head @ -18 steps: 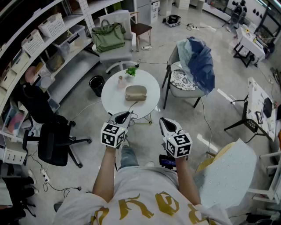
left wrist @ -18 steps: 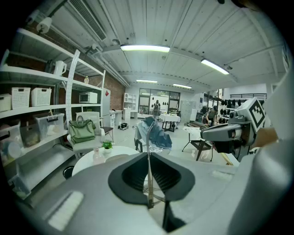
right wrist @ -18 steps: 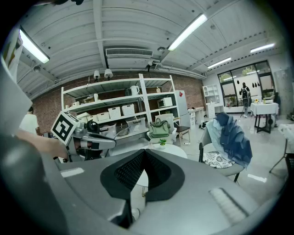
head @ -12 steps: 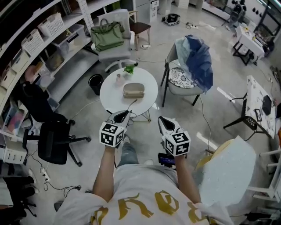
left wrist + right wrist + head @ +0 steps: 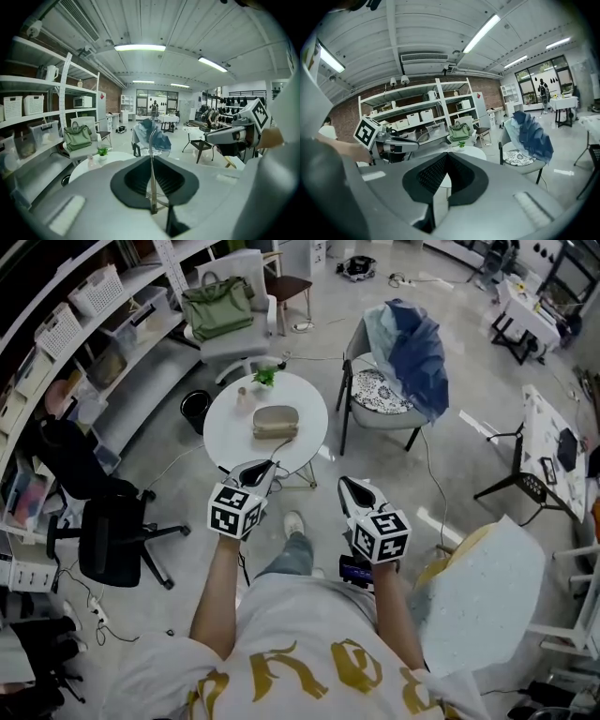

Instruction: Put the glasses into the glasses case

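The beige glasses case (image 5: 275,421) lies shut on the round white table (image 5: 228,432), well ahead of both grippers. My left gripper (image 5: 263,470) is shut on the glasses (image 5: 151,180): a thin metal arm stands up between its dark pads (image 5: 133,178). The lenses are hidden. My left gripper (image 5: 152,158) points toward the table (image 5: 91,165); the case is hidden behind it there. My right gripper (image 5: 348,487) hangs beside the left over the floor, and its jaws (image 5: 446,158) are shut with nothing between them. The table (image 5: 471,151) shows beyond it.
A small potted plant (image 5: 265,377) and a pink bottle (image 5: 244,397) stand at the table's far edge. A chair with a blue jacket (image 5: 405,357) is right of the table, a chair with a green bag (image 5: 217,307) behind it, a black office chair (image 5: 113,545) and shelves (image 5: 66,352) to the left.
The table and case have slid up and left in the head view as the person steps. Both grippers keep their spacing, the left still holding the glasses.
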Demonstrator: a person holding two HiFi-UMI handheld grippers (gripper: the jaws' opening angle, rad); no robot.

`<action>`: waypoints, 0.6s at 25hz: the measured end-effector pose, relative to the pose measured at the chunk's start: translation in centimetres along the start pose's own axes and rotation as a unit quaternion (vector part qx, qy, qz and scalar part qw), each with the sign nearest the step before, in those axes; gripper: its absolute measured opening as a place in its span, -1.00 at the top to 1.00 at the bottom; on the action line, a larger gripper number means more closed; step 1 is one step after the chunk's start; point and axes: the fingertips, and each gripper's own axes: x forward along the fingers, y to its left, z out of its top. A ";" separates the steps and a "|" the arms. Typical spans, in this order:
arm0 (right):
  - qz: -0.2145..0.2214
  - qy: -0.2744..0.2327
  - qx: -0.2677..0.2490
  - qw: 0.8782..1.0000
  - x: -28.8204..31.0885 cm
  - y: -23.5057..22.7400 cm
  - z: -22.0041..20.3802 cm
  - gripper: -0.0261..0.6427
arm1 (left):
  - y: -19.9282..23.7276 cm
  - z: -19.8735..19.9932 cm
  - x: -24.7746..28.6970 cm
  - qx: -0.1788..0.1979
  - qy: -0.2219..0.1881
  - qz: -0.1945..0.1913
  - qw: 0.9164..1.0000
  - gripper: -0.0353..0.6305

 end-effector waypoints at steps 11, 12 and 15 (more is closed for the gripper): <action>-0.013 0.024 0.006 1.000 4.3 -3.5 0.9 0.85 | 2.9 1.3 5.5 -0.004 0.003 -0.031 1.000 0.84; -0.012 0.028 0.006 1.000 5.2 -3.9 1.1 0.85 | 3.3 1.4 6.2 -0.002 0.005 -0.035 0.999 0.84; -0.008 0.041 0.008 0.999 8.6 -4.9 2.1 0.85 | 5.3 2.0 8.5 0.004 0.007 -0.043 0.999 0.84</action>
